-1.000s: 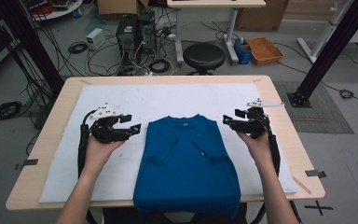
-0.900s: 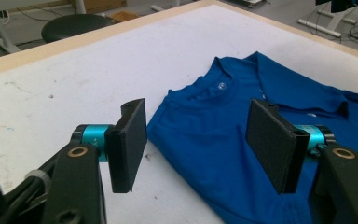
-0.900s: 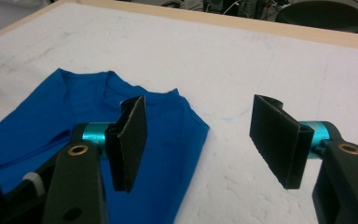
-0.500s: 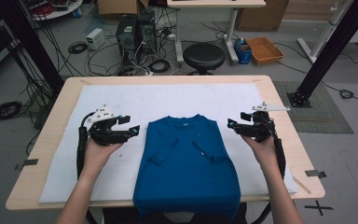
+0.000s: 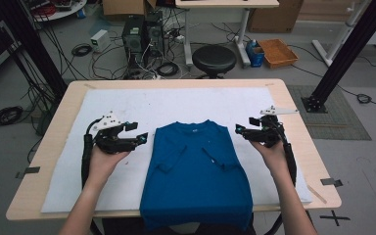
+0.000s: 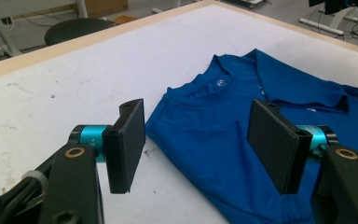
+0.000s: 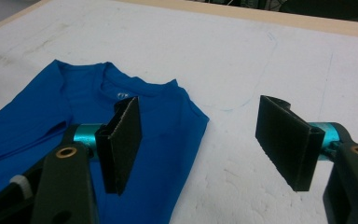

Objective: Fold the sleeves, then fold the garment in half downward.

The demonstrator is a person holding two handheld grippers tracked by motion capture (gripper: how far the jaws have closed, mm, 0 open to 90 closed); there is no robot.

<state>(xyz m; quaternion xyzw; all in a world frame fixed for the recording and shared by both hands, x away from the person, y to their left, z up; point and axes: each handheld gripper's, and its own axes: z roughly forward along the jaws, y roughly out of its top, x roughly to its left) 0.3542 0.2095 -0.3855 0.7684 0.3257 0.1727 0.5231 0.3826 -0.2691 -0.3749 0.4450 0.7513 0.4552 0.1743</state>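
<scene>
One blue shirt (image 5: 198,171) on the table — two tools, left tool (image 5: 138,135) and right tool (image 5: 240,130), both wide, empty.

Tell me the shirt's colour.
Solid blue shirt, sleeves folded in; clearest in the high view.

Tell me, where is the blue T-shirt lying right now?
In the high view the blue T-shirt lies flat on the white mat, midway between the left gripper and right gripper, its hem hanging over the near edge.
</scene>
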